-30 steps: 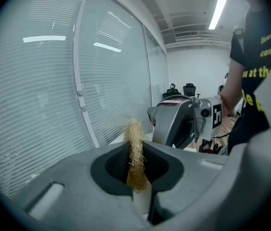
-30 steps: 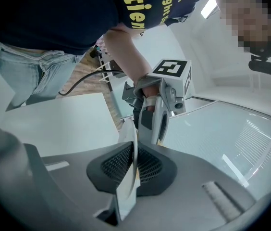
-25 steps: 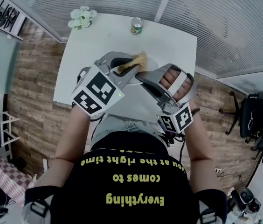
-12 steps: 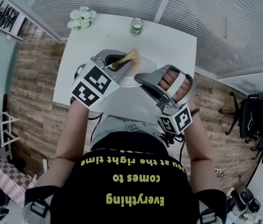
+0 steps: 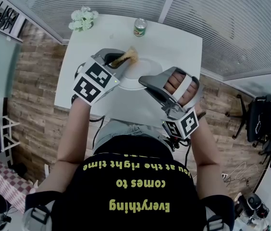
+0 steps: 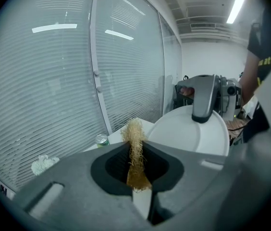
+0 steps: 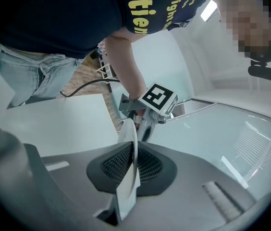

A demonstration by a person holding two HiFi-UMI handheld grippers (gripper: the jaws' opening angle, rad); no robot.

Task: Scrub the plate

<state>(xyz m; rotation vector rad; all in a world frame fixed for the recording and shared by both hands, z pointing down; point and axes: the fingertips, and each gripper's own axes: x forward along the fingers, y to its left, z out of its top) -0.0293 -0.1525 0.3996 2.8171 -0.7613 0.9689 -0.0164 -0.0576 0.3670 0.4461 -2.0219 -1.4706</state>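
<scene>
The plate (image 5: 147, 67) is plain white, and so is the desk (image 5: 178, 42). The scrubber (image 5: 127, 57) is straw-yellow, darker golden brown at its near end. The left gripper (image 5: 116, 60) and the right gripper (image 5: 144, 80) are grey, each with a cube of black-and-white square markers. The can (image 5: 140, 27) is green with a pale top. The flowers (image 5: 83, 18) are white and pale green. The floor (image 5: 34, 105) shows brown wood planks. The shirt (image 5: 140, 186) is black with yellow lettering.
</scene>
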